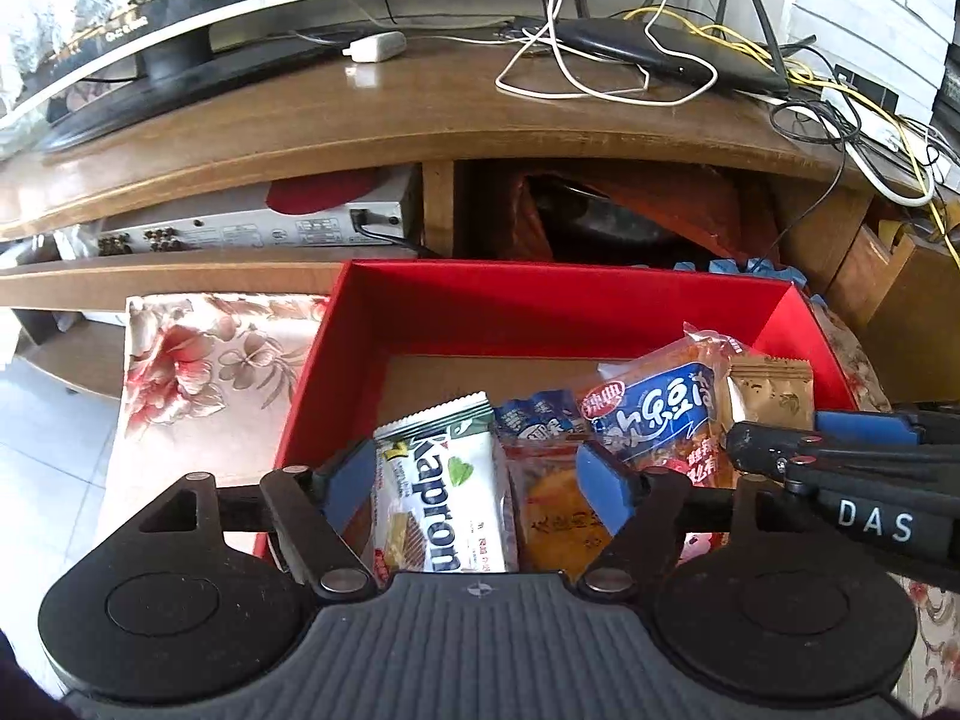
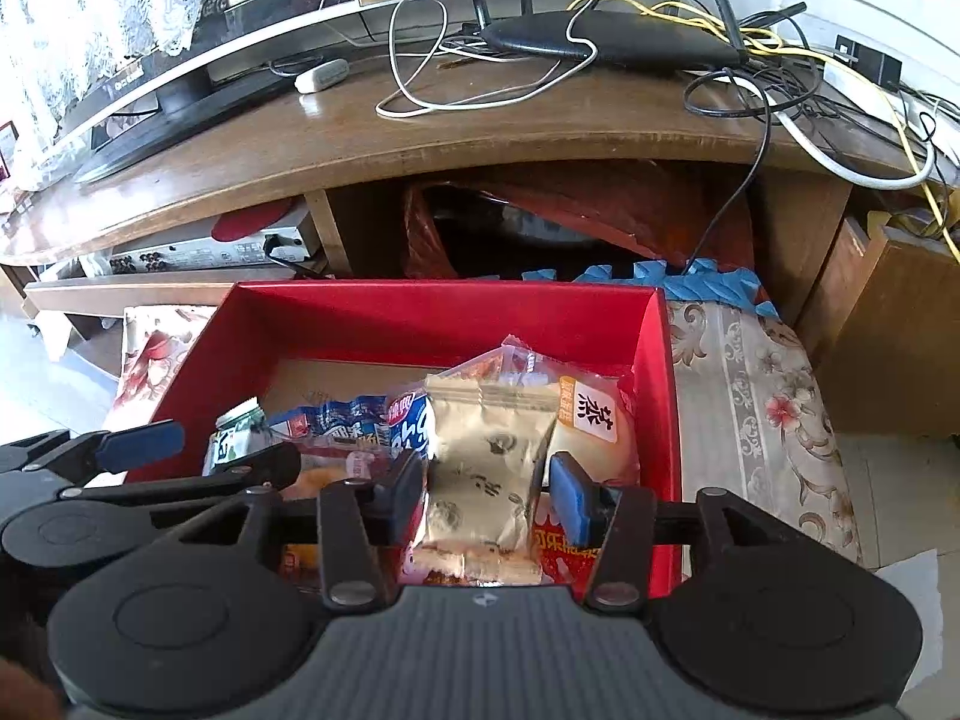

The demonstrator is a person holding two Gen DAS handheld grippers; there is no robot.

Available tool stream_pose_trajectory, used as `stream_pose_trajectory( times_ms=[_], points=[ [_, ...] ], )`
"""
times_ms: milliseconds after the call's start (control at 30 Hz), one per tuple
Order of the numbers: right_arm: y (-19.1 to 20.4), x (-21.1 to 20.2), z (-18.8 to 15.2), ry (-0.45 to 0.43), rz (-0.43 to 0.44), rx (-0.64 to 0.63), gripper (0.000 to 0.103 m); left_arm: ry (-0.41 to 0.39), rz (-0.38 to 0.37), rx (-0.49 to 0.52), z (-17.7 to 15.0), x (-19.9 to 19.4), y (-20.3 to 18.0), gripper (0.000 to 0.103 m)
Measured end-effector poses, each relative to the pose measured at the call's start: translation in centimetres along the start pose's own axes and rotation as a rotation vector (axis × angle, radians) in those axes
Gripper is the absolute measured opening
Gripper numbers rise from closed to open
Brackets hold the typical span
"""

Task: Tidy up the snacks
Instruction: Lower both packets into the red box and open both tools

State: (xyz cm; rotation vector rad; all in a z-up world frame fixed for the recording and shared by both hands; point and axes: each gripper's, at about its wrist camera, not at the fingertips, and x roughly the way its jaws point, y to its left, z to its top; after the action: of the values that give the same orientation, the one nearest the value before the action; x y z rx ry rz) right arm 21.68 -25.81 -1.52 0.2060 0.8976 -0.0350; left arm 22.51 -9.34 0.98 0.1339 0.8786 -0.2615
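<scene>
- in the near half of the red box [image 1: 600, 306], which sits on a flower-patterned cloth [image 1: 198, 354] in front of a wooden tv cabinet [image 1: 420, 114], the snacks lie in a loose heap.
- the left tongs [image 1: 477, 483] stand apart over the white and green kapron wafer pack [image 1: 444, 492]; neither blue pad presses it, so the pack looks set down and let go, lying lengthwise by the box's left wall.
- the right tongs [image 2: 489, 495] straddle the gold foil packet [image 2: 489, 468], which stands tilted on top of other packets. the left pad is at its edge, while a sliver of gap shows at the right pad, so i read the tongs as slightly apart and no longer gripping, though the margin is small.
- beside the gold packet are a blue fish-snack bag [image 1: 654, 414] toward the middle and a pale cake pack with an orange label [image 2: 591, 426] against the right wall.
- the packets seem crowded toward the near wall because both tongs come in from that side; the far half of the box shows bare cardboard floor, so there is room there for more.
- the two tongs are close together in the box, the right one's arm crossing just beside the left one, so pulling back one at a time would likely avoid a knock.
- the red walls are tall enough to catch a pad on the way out; lifting first looks safer.
</scene>
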Motion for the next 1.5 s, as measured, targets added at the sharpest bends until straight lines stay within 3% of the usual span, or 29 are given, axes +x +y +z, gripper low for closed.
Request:
stream_pose_trajectory(
  times_ms=[367, 900, 1067, 1233, 1500],
  points=[
    [-0.3, -1.2, 0.0, -0.011, 0.015, 0.024, 0.055, -0.009, -0.012, -0.03, 0.0, -1.2, 0.5, 0.085],
    [-0.4, -1.1, -0.5, 0.008, 0.009, 0.03, 0.056, -0.011, 0.02, -0.018, -0.3, -1.6, 0.3, 0.085],
    [-0.5, -1.4, -0.6, 0.001, 0.01, 0.033, 0.056, 0.035, 0.016, -0.052, 0.0, -1.6, 0.5, 0.085],
    [-0.5, -1.7, -0.5, -0.008, 0.017, 0.038, 0.056, -0.005, 0.021, -0.037, 0.0, -2.4, 0.3, 0.082],
    [0.1, -3.1, -0.3, -0.043, 0.041, 0.027, 0.056, -0.077, 0.087, -0.054, 0.3, -4.7, 0.2, 0.081]
  ],
)
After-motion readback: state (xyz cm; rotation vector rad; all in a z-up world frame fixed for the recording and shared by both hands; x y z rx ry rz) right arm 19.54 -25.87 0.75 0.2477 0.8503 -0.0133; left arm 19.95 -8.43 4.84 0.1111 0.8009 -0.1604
